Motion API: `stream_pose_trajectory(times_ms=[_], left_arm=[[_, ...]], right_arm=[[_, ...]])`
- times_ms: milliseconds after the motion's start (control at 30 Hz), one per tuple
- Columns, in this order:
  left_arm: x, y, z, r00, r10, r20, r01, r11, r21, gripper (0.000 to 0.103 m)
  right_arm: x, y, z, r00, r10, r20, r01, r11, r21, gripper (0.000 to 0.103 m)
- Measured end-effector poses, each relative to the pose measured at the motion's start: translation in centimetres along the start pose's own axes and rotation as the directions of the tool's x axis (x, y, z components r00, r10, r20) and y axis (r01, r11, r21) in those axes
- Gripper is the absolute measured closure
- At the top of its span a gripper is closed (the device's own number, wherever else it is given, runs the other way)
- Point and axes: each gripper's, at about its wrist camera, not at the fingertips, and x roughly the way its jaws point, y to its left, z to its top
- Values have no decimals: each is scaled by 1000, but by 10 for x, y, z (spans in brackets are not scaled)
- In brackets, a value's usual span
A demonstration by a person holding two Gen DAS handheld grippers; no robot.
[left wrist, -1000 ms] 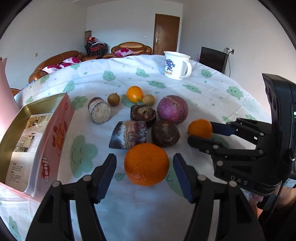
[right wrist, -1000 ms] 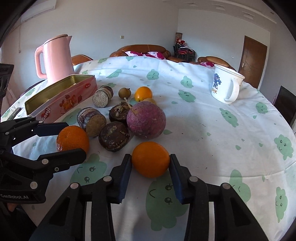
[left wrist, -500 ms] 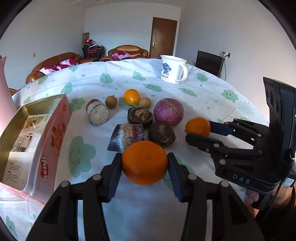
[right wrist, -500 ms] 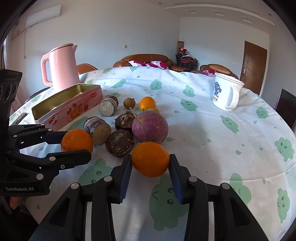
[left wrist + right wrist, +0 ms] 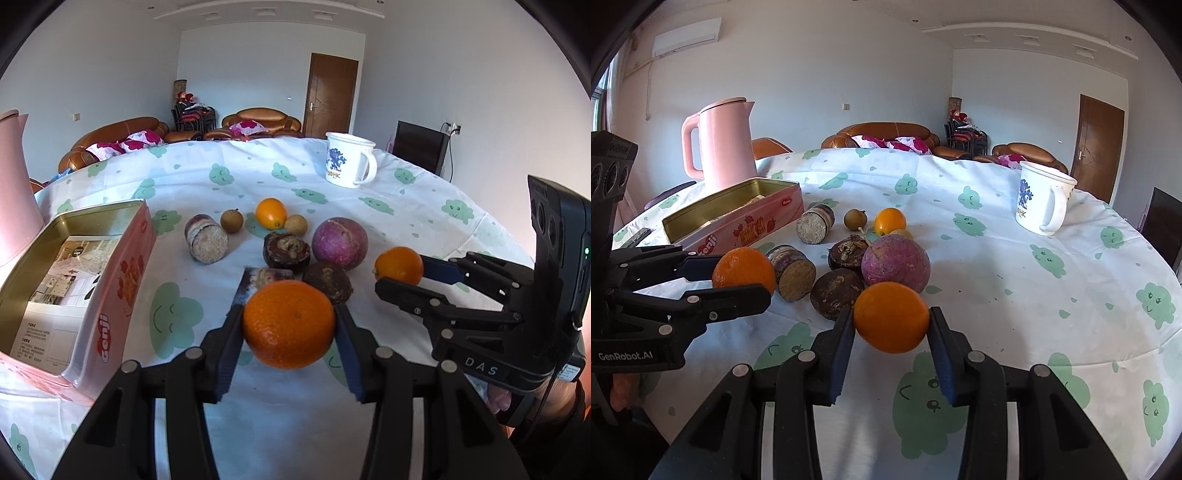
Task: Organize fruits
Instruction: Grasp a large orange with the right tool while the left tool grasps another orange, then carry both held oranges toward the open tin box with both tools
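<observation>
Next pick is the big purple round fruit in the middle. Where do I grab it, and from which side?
Grip the purple fruit across its widest middle, coming from above: it is round, so lower pads would slip. The right flank faces bare cloth, but a dark fruit and another crowd its left, so low approaches look blocked.

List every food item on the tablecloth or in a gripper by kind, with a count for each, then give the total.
Oranges: 3 (left-gripper orange, right-gripper orange, small far orange)
Small brown round fruits: 2 ()
Purple round fruit: 1
Dark brown wrinkled fruits: 2 ()
Cut purple-skinned pieces: 2 ()
Total: 10
</observation>
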Motion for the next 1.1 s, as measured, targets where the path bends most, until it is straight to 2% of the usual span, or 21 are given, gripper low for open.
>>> stream_pose_trajectory(times_ms=[433, 933, 1100], left_arm=[[-14, -5, -4, 995, 66, 78, -69, 997, 46, 54], [-36, 6, 3, 974, 151, 167, -159, 987, 36, 54], [-40, 10, 4, 972, 156, 177, -163, 986, 26, 54]], right_arm=[[-3, 1, -1, 1000, 8, 18, -8, 1000, 0, 61], [-10, 4, -2, 998, 8, 68, -7, 1000, -22, 61], [-13, 3, -1, 997, 11, 81, -10, 1000, -22, 61]])
